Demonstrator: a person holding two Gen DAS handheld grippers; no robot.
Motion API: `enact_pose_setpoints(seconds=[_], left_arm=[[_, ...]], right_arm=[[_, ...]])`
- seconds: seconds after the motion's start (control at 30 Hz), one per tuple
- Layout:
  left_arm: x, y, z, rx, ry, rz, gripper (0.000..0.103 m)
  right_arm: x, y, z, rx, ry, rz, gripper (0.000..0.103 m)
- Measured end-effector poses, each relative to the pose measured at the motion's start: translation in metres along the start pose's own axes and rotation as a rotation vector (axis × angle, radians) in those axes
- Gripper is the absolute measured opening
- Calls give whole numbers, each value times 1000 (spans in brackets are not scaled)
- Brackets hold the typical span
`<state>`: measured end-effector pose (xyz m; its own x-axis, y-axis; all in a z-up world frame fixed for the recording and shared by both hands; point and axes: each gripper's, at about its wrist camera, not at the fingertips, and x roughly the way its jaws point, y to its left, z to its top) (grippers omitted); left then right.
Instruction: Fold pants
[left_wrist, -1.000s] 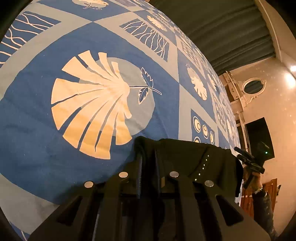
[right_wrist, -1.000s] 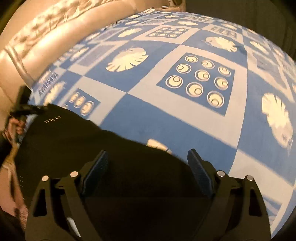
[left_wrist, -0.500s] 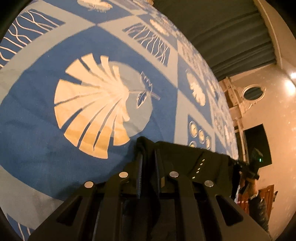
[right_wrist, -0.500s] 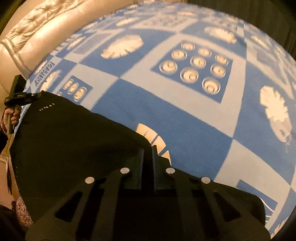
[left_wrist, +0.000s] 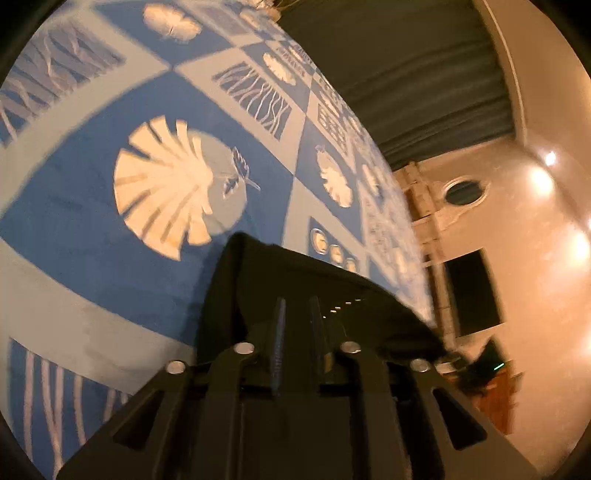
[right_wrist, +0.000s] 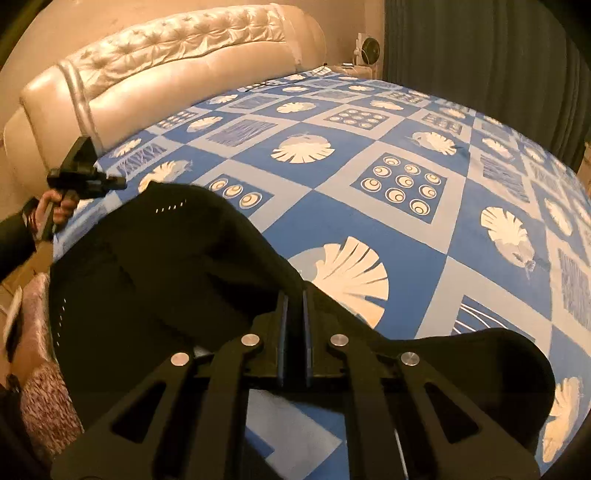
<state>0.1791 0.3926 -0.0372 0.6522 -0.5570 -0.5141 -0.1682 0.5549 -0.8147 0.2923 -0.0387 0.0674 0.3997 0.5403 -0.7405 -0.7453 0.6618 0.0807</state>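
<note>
Black pants (right_wrist: 147, 258) lie across the near part of a bed with a blue patterned sheet (right_wrist: 369, 221). My right gripper (right_wrist: 293, 299) is shut on the pants' near edge and holds that fold lifted above the sheet. In the left wrist view the same pants (left_wrist: 295, 273) spread out ahead of my left gripper (left_wrist: 297, 306), whose jaws are opening; dark cloth shows in the gap, and the pads do not press it. From the right wrist view the left gripper (right_wrist: 118, 181), held by a hand, sits just left of the pants' far corner, apart from it.
A tufted cream headboard (right_wrist: 166, 66) runs along the bed's far left. Dark curtains (right_wrist: 480, 55) hang behind the bed, and a small fan (right_wrist: 369, 48) stands at the far corner. Pinkish knitted cloth (right_wrist: 44, 406) lies off the bed at lower left.
The right gripper went from wide open to shut on the pants' edge, then rose and pulled back with it. The left gripper's jaws parted from shut and it lifted away from the cloth.
</note>
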Motion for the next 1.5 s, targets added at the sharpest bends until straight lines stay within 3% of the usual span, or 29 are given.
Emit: enact_pose_setpoints(seconds=[0.03,0.1,0.3,0.5,0.57,0.6,0.73,1.03,1.23,1.4,1.47,1.5], left_arm=[[0,5,2,-27,-7,-3,59],[2,14,6,-62,-43,11,75],[37,21,21,12,36,108,75],[59,2,20,161,98,127,73],[69,-5,17,206,144,123,38],[74,-7,15,217,170,139,10],[75,-16,6,259,162,184,7],[14,-60,-22,325,60,57,7],[-31,-59,-68,263,-19,-57,7],[-50,-40,-115,200,-12,-45,8],[-54,-23,-135,125,-18,-54,16],[-56,-16,-142,85,-24,-45,33]], right_arm=[[-1,3,-2,-8,2,-2,7],[-3,4,-5,1,4,4,7],[-13,2,-18,23,-26,0,7],[-16,0,-33,55,-33,4,7],[-14,0,-36,66,-28,7,7],[-13,0,-37,72,-27,6,7],[-14,-1,-37,94,-35,5,7],[-46,14,-49,107,-86,-9,7],[-78,40,-87,97,-101,-17,7],[-93,67,-133,103,-82,6,7],[-91,76,-150,106,-51,13,8],[-87,79,-161,125,-27,29,10]])
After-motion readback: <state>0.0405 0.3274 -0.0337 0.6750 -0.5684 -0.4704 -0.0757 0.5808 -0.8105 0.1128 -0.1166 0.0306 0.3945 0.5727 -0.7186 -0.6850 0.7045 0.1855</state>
